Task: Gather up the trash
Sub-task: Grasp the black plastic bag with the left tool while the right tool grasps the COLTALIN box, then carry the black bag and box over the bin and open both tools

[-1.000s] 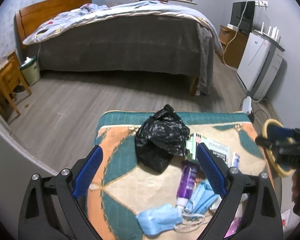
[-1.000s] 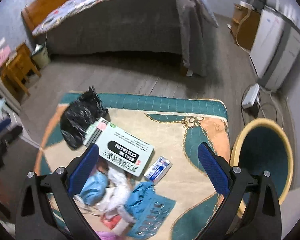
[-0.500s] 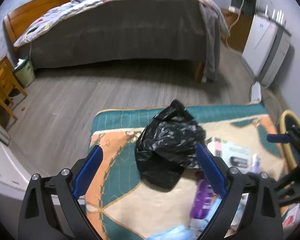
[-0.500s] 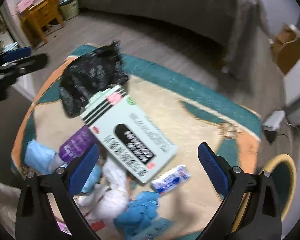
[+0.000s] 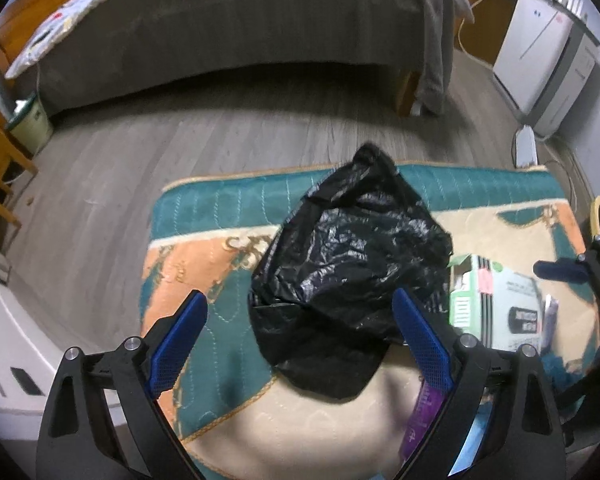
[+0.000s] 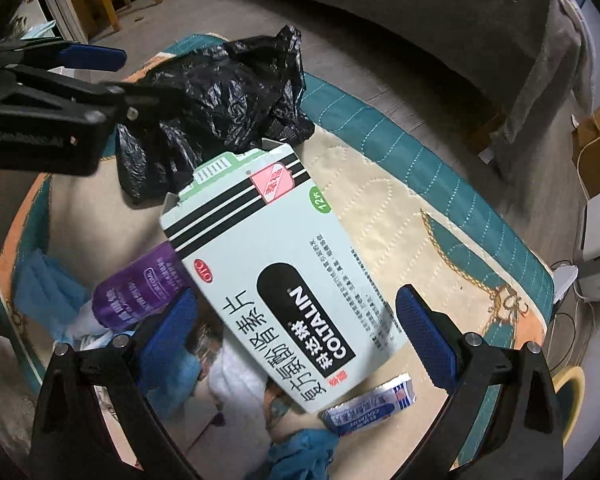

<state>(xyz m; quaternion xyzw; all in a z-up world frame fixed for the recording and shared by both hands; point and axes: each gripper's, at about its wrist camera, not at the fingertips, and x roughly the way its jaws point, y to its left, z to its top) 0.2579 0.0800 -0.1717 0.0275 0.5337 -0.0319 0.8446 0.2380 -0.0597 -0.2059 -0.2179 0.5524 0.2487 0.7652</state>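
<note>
**Bag ahead of left claw, box under right**

Bag [image 5: 348, 280], black and crumpled on the quilted mat [image 5: 204, 216], lies straight ahead between the wide-open, empty jaws of the left gripper [image 5: 300, 344]. Rightward, the medicine box [image 6: 276, 272] sits between the right gripper's [image 6: 296, 336] equally open, empty fingers, its long axis slanting across the gap, so a twist looks needed.

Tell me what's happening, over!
Left gripper open over black bag. Right gripper open over medicine box. Nothing grabbed. Masks, purple tube crowd the box.
</note>
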